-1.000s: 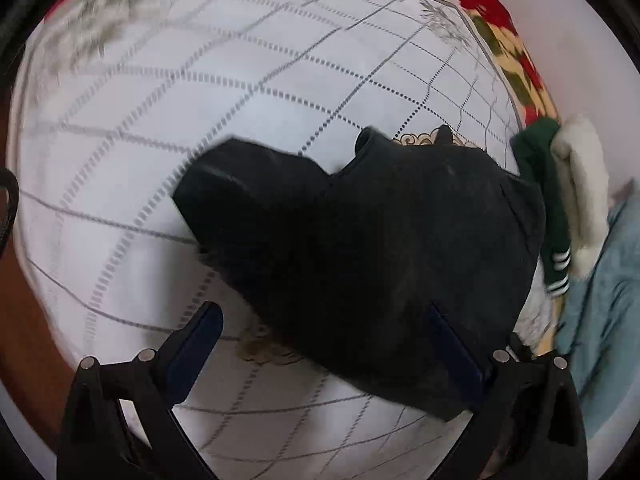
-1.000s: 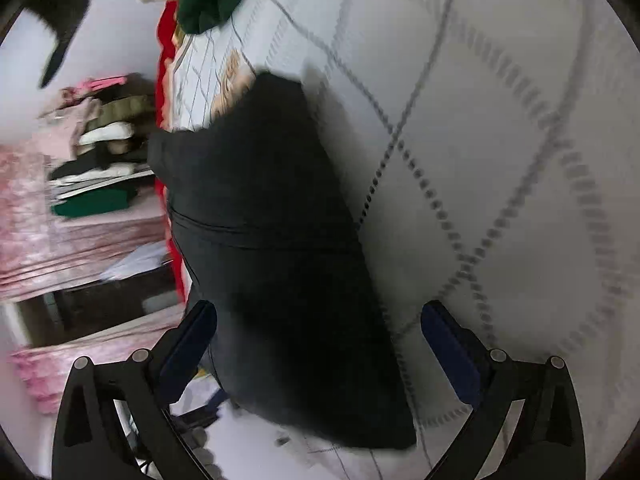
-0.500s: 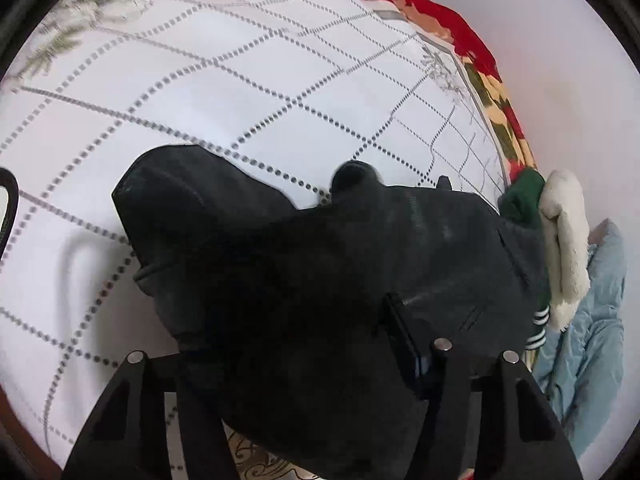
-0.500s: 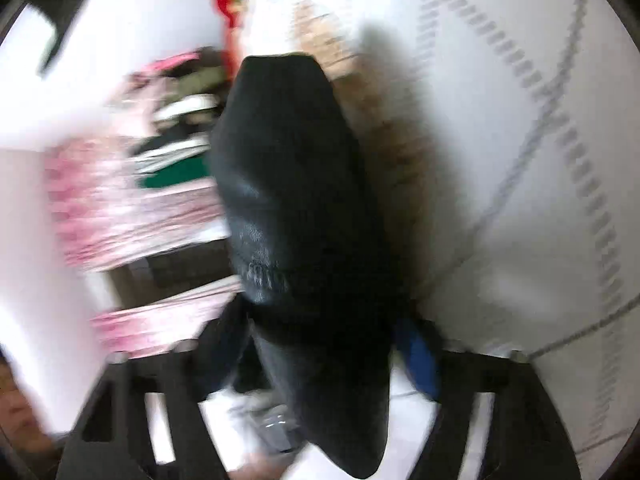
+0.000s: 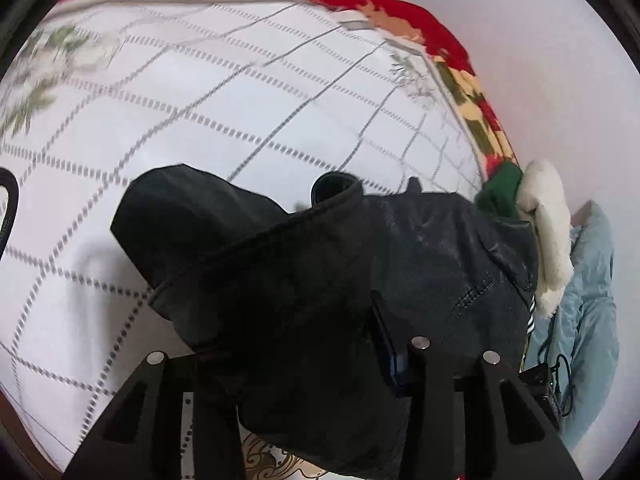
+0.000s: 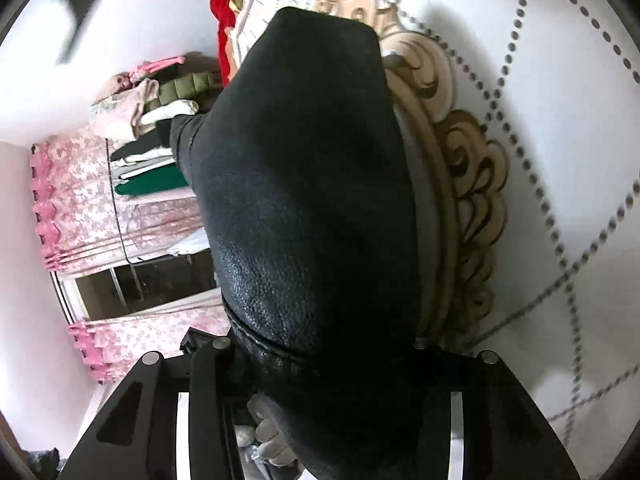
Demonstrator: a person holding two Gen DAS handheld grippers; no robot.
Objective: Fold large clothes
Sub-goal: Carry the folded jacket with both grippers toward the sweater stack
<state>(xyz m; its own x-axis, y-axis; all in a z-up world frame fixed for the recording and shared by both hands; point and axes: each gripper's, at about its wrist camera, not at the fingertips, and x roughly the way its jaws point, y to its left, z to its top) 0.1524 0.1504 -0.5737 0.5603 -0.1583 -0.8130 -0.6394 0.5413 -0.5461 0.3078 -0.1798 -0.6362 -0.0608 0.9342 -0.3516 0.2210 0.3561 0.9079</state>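
Both your left hand-held gripper (image 5: 296, 360) and right hand-held gripper (image 6: 320, 364) have just been closing and now clamp the black leather-look jacket (image 5: 360, 280), bunched on the white quilted bed (image 5: 200, 120); most folding remains.

A bed (image 5: 224, 128) with a white dotted-grid cover and a red floral border (image 5: 400, 12) stands by a pale wall (image 5: 560, 80). Pink curtains (image 6: 80, 200) hang beside stacked clothes (image 6: 144, 120).
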